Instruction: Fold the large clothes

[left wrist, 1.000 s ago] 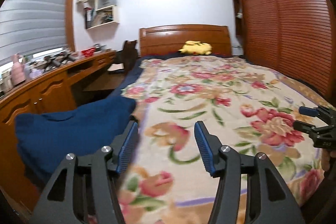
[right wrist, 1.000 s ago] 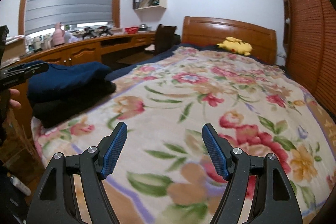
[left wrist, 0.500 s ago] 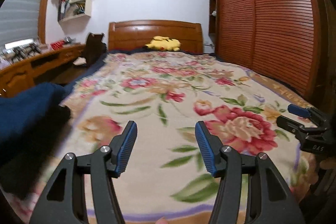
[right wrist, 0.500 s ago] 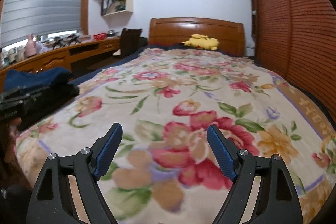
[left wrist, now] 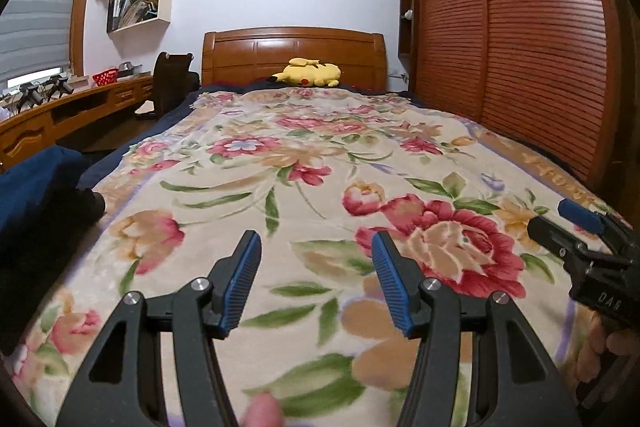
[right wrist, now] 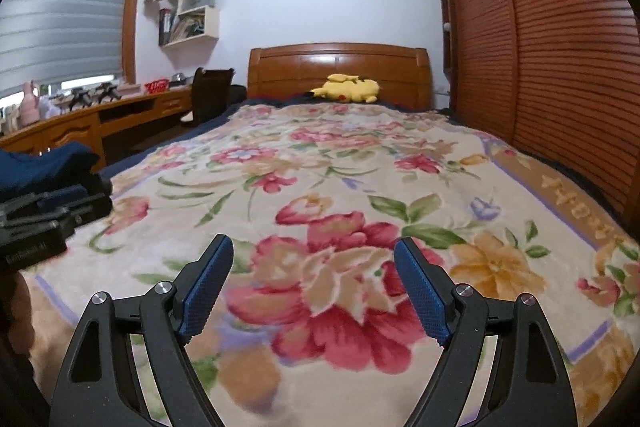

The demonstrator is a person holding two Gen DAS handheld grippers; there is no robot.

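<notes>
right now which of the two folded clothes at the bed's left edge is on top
The navy blue garment is on top; the black garment lies beneath it, resting directly on the floral blanket.

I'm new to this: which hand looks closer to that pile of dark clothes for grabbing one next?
Probably the left gripper: the dark clothes pile lies on its side, while the right gripper faces mid-bed.

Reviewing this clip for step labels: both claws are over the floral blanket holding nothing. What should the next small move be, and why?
Probably swing the left claw toward the stacked dark clothes at the bed's left edge and pick up the top piece. Both claws are open and empty, the right claw included, and nothing lies spread on the floral blanket to fold yet.
</notes>
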